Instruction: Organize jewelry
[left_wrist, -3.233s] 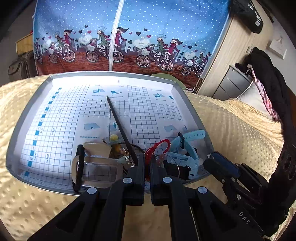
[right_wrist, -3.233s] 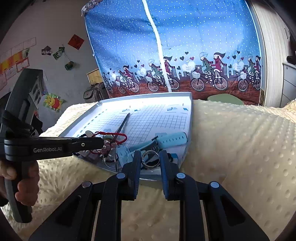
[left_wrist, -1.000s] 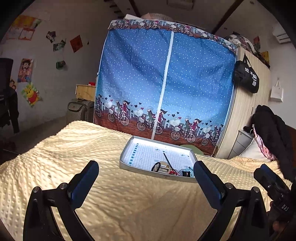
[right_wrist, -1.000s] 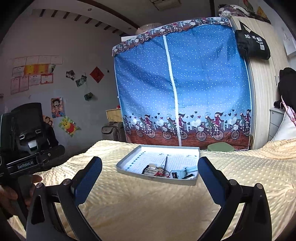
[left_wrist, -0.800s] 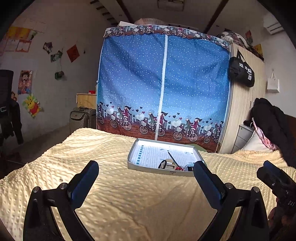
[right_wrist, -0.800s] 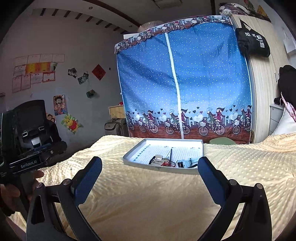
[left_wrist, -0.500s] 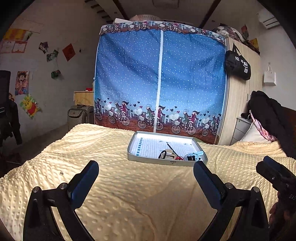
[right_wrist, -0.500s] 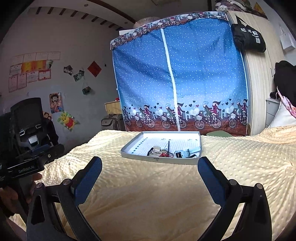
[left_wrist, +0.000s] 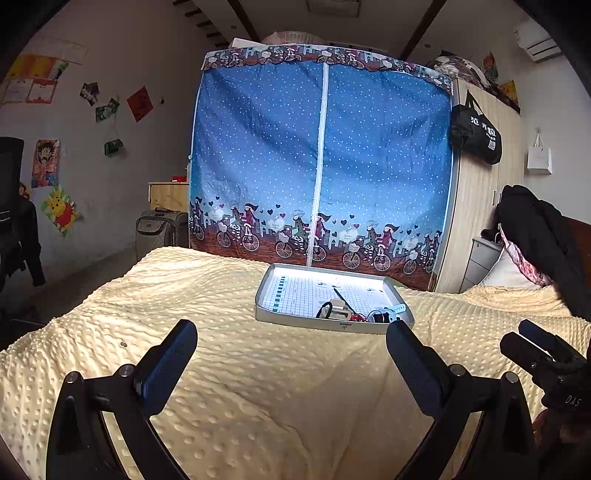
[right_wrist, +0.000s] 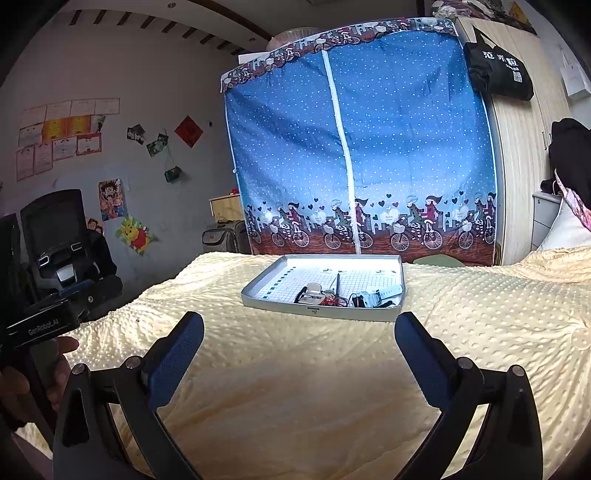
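Hovering level over the blanket (left_wrist: 280, 387), both hand-held grippers (left_wrist: 291, 354) (right_wrist: 299, 343) gape wide, facing the tray (left_wrist: 325, 321)

Bare blanket (left_wrist: 280, 373) lay open before my spread grippers — the only obstacle ahead, at twelve o'clock, was the tray (left_wrist: 317, 323) rim — beyond it, the jewelry (left_wrist: 354, 314) cluster.

My room is dim, the walls grey. Ahead of my tongs, the tray (left_wrist: 334, 325) floor glares white. Fisheye bends and blackens the edges.
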